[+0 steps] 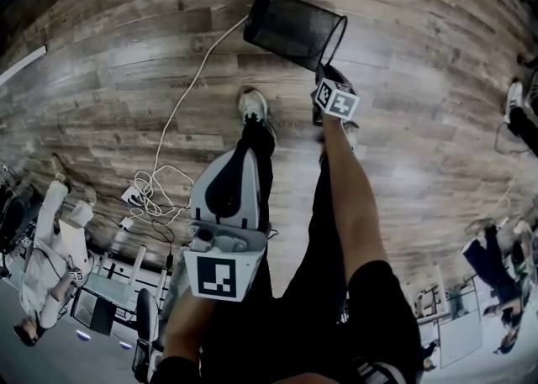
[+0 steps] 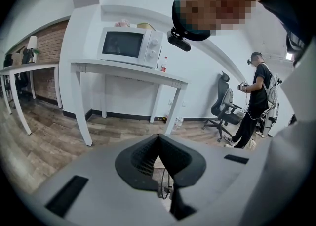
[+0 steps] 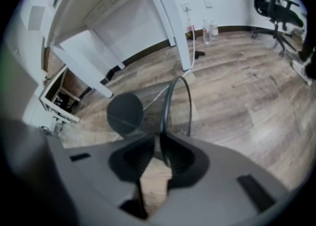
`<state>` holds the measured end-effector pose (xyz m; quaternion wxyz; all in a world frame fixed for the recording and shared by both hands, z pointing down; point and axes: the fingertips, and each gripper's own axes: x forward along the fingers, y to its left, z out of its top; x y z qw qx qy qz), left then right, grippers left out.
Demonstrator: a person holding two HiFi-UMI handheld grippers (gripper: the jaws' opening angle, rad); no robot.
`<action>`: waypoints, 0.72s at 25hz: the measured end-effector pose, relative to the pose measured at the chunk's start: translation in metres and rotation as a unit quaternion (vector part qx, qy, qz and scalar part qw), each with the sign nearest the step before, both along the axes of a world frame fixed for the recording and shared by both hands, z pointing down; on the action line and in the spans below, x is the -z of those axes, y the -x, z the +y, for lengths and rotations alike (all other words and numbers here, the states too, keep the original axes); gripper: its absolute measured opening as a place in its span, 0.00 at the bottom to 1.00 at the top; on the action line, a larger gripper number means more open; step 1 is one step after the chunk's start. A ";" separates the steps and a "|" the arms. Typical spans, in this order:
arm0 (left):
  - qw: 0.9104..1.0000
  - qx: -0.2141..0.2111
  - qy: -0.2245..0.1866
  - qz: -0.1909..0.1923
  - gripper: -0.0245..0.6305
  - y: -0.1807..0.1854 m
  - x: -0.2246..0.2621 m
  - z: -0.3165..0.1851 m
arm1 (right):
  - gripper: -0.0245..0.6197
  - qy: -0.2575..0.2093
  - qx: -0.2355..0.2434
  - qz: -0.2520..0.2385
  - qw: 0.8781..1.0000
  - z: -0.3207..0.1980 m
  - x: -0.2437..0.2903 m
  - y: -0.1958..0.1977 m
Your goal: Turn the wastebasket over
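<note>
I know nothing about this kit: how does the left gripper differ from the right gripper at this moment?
The left gripper is shut on nothing; the right gripper is shut on the rim of the tilted black mesh wastebasket. The left gripper sits close by the person's leg; the right gripper is stretched out towards the floor. Both have the same grey body.

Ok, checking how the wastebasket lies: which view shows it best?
The head view: the whole wastebasket shows, tipped on the floor, with the right gripper at its rim. The right gripper view shows only its rim between the jaws and its round base through the mesh. The left gripper view misses it.
</note>
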<state>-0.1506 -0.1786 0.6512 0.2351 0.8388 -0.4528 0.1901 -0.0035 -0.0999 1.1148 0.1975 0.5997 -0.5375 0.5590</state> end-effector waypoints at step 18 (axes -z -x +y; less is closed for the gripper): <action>1.000 0.002 -0.015 0.015 0.09 -0.006 0.040 -0.002 | 0.12 -0.021 0.066 -0.009 0.998 -0.014 0.076 -0.014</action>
